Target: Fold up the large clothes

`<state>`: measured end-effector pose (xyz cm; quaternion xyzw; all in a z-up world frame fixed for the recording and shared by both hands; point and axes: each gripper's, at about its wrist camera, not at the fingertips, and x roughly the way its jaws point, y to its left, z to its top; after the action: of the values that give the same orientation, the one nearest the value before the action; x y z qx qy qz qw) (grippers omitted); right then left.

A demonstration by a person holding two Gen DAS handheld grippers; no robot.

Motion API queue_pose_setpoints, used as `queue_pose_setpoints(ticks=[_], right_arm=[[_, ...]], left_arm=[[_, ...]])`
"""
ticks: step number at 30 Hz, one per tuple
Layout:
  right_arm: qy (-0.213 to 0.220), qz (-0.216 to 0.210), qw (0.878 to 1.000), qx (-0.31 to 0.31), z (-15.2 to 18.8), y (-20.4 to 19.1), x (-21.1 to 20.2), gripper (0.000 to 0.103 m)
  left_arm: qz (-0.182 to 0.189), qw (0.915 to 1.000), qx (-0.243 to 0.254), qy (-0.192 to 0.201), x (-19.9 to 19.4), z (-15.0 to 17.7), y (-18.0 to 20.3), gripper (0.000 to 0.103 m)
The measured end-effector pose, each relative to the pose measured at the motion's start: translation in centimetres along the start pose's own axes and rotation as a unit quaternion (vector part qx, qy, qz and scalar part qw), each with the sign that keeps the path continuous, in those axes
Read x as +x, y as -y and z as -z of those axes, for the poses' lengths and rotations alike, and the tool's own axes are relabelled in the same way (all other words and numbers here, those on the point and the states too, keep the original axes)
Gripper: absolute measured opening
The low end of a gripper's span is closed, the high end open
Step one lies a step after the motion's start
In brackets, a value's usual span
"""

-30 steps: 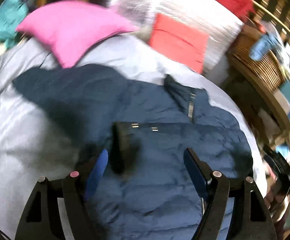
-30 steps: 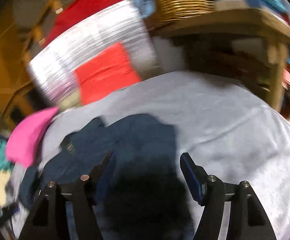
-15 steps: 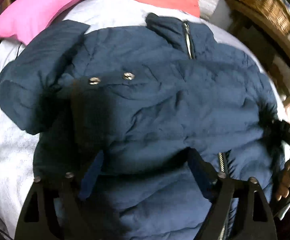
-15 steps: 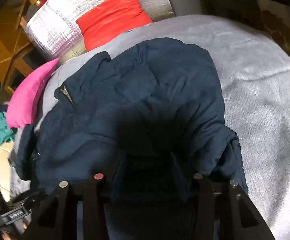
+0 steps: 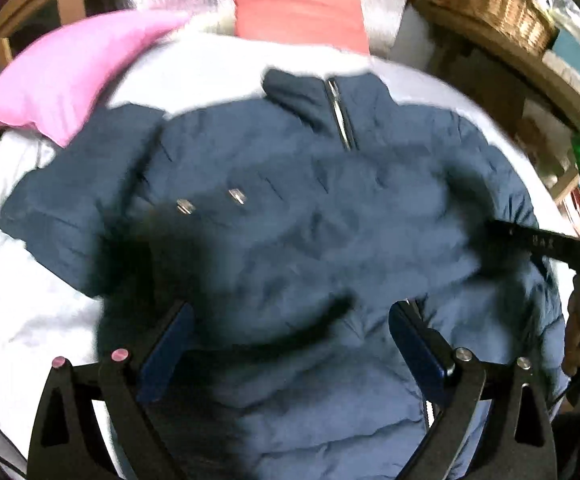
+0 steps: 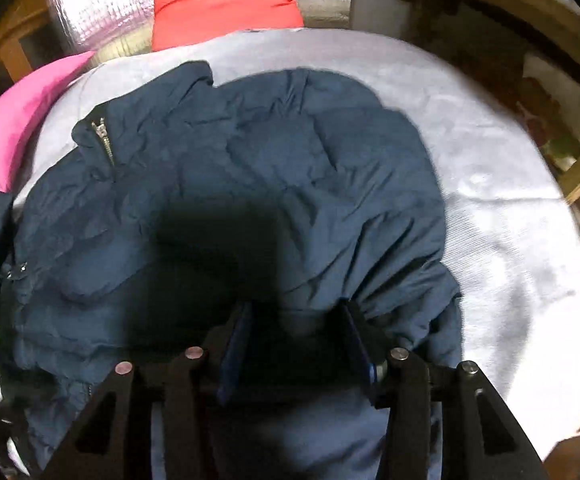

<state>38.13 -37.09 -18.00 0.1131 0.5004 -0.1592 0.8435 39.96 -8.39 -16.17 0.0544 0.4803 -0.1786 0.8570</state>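
A navy puffer jacket [image 5: 310,208] lies spread on the grey bed sheet [image 5: 21,320], its collar and zipper [image 5: 340,116] pointing away from me. My left gripper [image 5: 292,312] hovers low over the jacket's middle. Its jaws are opening wide, with a dark fold of fabric below them that the pads do not press. In the right wrist view my right gripper [image 6: 296,308] has bunched jacket [image 6: 290,168] fabric between its blue pads. Gathered creases run to the right finger, and the jaws are opening slightly. The other handheld gripper and a hand [image 5: 578,340] show at the left view's right edge.
A pink pillow [image 5: 69,88] and a red cushion [image 5: 298,4] lie at the head of the bed against a silver pad [image 6: 101,4]. A wicker basket [image 5: 490,0] stands on wooden shelving [image 6: 510,8] to the right. Bare grey sheet [image 6: 490,200] lies right of the jacket.
Both views have tipped down and come closer to the jacket. The left jaws have spread wider. The right jaws have narrowed around a bunch of fabric.
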Motion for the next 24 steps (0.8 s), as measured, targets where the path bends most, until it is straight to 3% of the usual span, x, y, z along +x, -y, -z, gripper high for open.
queue_pose_setpoints(ticks=[3, 6, 10, 14, 18, 24], right_arm=[[0.025, 0.011, 1.000, -0.005, 0.0, -1.2, -1.4, 0.053], [0.026, 0.017, 1.000, -0.007, 0.4, -2.4, -1.3, 0.061], [0.006, 0.033, 0.999, -0.017, 0.8, -3.8, 1.0, 0.063], [0.005, 0.029, 1.000, -0.009, 0.5, -3.7, 0.9, 0.063], [0.026, -0.001, 1.000, -0.004, 0.3, -2.7, -0.6, 0.064], [0.083, -0.045, 0.996, 0.005, 1.2, -1.0, -2.9, 0.067]], left_arm=[[0.018, 0.9995, -0.022, -0.015, 1.7, -0.8, -0.8, 0.098], [0.032, 0.9966, -0.044, -0.063, 4.7, -0.5, -1.7, 0.098], [0.024, 0.9975, -0.030, -0.060, 4.8, -0.9, -1.3, 0.098], [0.051, 0.9974, -0.040, -0.033, 2.4, -1.6, -1.9, 0.097], [0.067, 0.9944, -0.074, 0.033, -1.9, -2.6, -4.8, 0.098], [0.029, 0.9844, -0.152, 0.083, -4.8, -2.8, -11.0, 0.098]])
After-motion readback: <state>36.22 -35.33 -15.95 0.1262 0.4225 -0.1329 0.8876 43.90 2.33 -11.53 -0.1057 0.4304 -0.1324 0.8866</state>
